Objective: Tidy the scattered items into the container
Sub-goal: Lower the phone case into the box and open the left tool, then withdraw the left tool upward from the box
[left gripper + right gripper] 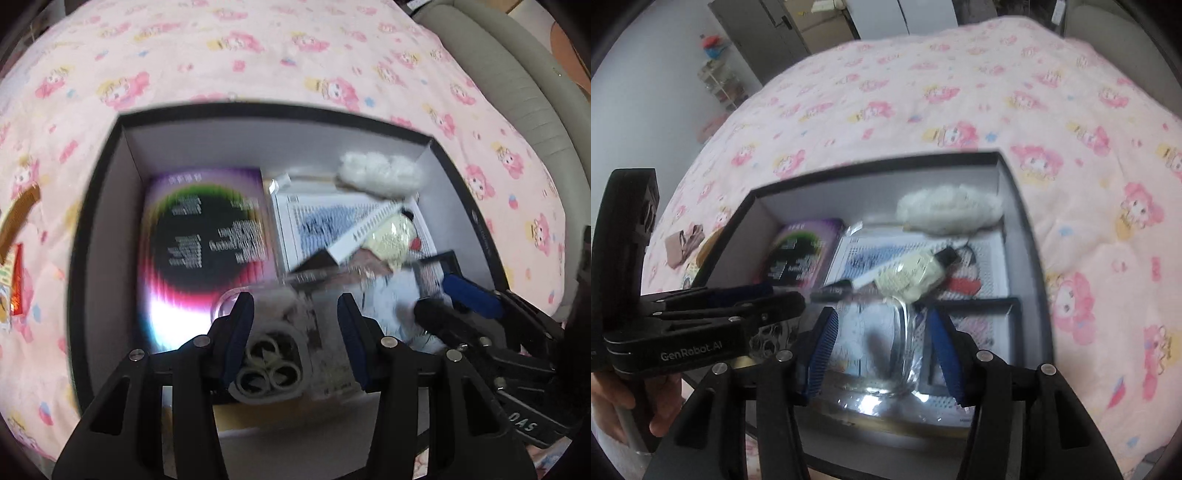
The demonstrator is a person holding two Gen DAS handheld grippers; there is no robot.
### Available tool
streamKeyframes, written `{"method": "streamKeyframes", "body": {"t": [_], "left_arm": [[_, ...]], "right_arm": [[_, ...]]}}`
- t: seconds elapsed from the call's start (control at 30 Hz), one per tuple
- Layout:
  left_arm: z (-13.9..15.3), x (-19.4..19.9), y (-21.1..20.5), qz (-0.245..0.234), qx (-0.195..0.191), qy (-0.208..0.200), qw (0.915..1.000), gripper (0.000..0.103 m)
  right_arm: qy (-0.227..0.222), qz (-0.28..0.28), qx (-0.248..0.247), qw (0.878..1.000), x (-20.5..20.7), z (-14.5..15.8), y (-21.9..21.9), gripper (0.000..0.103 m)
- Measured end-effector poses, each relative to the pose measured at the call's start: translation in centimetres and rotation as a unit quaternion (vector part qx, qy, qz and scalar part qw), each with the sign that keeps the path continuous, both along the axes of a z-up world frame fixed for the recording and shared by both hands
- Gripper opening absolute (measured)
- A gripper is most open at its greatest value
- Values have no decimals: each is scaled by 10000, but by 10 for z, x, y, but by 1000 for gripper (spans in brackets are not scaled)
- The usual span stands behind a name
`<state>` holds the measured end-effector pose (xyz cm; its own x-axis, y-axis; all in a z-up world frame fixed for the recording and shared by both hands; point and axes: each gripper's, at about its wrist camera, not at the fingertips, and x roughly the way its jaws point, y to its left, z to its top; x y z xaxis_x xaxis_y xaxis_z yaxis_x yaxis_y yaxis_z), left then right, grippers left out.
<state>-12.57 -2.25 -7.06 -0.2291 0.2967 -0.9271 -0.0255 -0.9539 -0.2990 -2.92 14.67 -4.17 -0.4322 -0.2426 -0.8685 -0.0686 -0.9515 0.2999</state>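
A black-rimmed box (96,206) (1027,236) lies on the pink bedsheet and holds a purple book (207,236), a white printed sheet (295,221), a fluffy white piece (380,171) and a cream tube (391,236) (908,280). Over the box's near end, my left gripper (295,332) (786,299) is shut on a patterned phone case (269,365) with round camera rings. Beside it on the right, my right gripper (882,343) (443,299) is shut on a clear plastic packet (886,369). The box contents are blurred.
Outside the box to the left lie a brown comb (22,210), a red packet (16,280) and a pinkish pouch (683,247). A grey padded edge (517,92) borders the bed at the right. A person's hand (613,406) grips the left handle.
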Motion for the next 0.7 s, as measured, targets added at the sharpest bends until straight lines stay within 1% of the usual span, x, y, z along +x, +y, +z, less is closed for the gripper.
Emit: {"method": "streamKeyframes", "body": {"t": [0.1,0.2,0.27,0.33,0.37,0.43,0.53,0.63,0.7], "left_arm": [[3,7,0,-78,-19,75,9999,48],[5,9,-4,-24,210,115,9997,48],[12,13,-8,116,407,203,9989,48],[30,21,-8,129,587,510,9969,49],[39,24,-8,129,603,660,9959,50],[60,34,-6,84,531,989,9936,51],[80,45,-2,-29,383,1324,9905,57],[94,52,-2,-94,365,1517,9877,60],[100,56,-4,-110,409,1571,9867,62]], "right_arm": [[-176,149,-234,9995,4,-11,-3,49],[-165,145,-185,9996,9,-11,-6,49],[-121,51,-248,9996,12,-8,-4,49],[38,-128,-183,9997,17,2,-1,49],[150,-228,-117,9996,20,9,1,49],[402,-400,-62,9984,26,25,6,49],[759,-641,-60,9950,37,50,12,50],[1078,-789,-91,9910,48,72,13,55],[1216,-796,-86,9893,53,82,9,58]]}}
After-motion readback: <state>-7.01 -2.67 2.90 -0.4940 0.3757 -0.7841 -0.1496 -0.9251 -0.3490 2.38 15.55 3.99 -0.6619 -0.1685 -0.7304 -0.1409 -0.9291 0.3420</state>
